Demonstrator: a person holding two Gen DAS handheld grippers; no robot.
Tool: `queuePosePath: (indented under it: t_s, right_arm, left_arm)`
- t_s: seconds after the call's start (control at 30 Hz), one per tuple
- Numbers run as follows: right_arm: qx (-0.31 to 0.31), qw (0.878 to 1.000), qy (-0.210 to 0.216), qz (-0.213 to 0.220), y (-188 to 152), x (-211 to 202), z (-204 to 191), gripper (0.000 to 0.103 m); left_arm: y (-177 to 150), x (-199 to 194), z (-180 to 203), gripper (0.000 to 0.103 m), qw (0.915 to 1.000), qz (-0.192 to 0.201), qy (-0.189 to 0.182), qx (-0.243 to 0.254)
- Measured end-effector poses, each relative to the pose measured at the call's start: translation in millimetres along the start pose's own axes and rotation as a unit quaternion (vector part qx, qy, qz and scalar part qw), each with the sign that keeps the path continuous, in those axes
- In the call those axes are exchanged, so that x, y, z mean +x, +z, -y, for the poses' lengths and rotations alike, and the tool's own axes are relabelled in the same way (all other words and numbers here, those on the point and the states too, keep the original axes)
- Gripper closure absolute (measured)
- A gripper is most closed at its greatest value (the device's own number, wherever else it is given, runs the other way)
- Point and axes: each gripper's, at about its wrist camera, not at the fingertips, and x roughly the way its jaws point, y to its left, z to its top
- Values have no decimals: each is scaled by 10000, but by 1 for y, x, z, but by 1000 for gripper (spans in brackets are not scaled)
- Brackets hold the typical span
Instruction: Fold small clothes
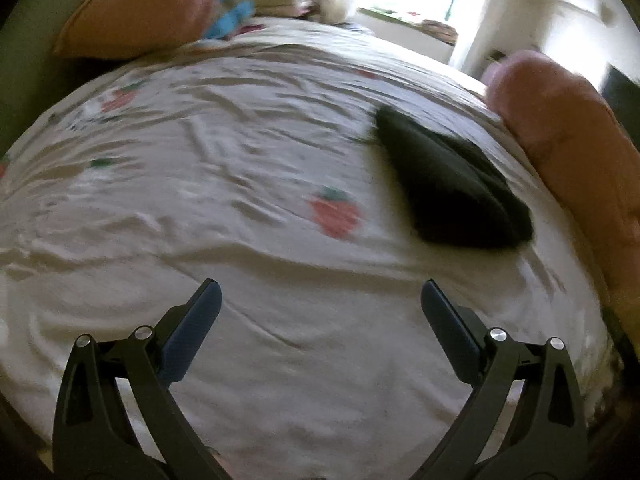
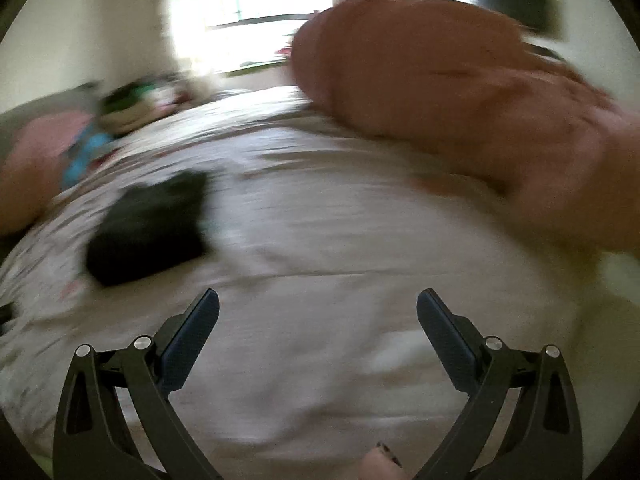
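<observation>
**Dark cloth folded, both claws empty over the bed**

Dark and compact, the garment (image 1: 452, 188) lay on the white strawberry-print sheet (image 1: 240, 184), well ahead of the left claw (image 1: 320, 300) and off to that claw's right. In the right wrist view the same garment (image 2: 148, 228) sat ahead and to the left of the right claw (image 2: 318, 308), so it lay between the two lines of approach. Its outline looked like a neat wedge with layered edges, which suggested a fold already made, though blur hid the detail.

Each claw stood wide open with nothing between its fingers, and only bare sheet showed below both.

A pink pillow (image 1: 140, 8) rested at the far left of the bed, with a blue cloth (image 1: 236, 12) just beside it. A large orange cushion (image 2: 460, 92) bulked along the right side, near the garment but apparently not touching it.

Both views were smeared, so the claws were probably travelling. If the step was to fetch the next piece, the blue cloth by the pillow seemed the likely candidate. Doing it well would call for:

- keeping both claws open until over the fabric;
- coming down on one edge or corner, not the bunched middle;
- pinching one layer only, clear of the sheet;
- steering wide of the dark garment so its fold would not be dragged open.
</observation>
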Motion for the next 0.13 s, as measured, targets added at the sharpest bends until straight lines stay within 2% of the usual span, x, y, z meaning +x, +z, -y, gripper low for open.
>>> queuePosePath:
  t_s: [0.03, 0.07, 0.13]
  right_arm:
    - [196, 9989, -429, 30, 3, 0, 27, 4]
    - [387, 9956, -846, 58, 5, -1, 55, 4]
    - [779, 9818, -1733, 53, 4, -3, 113, 4]
  left_arm:
    - [10, -2, -21, 9, 9997, 12, 148, -183]
    - [24, -4, -57, 9, 9983, 29, 383, -433]
    - [41, -7, -108, 9, 9939, 15, 774, -788]
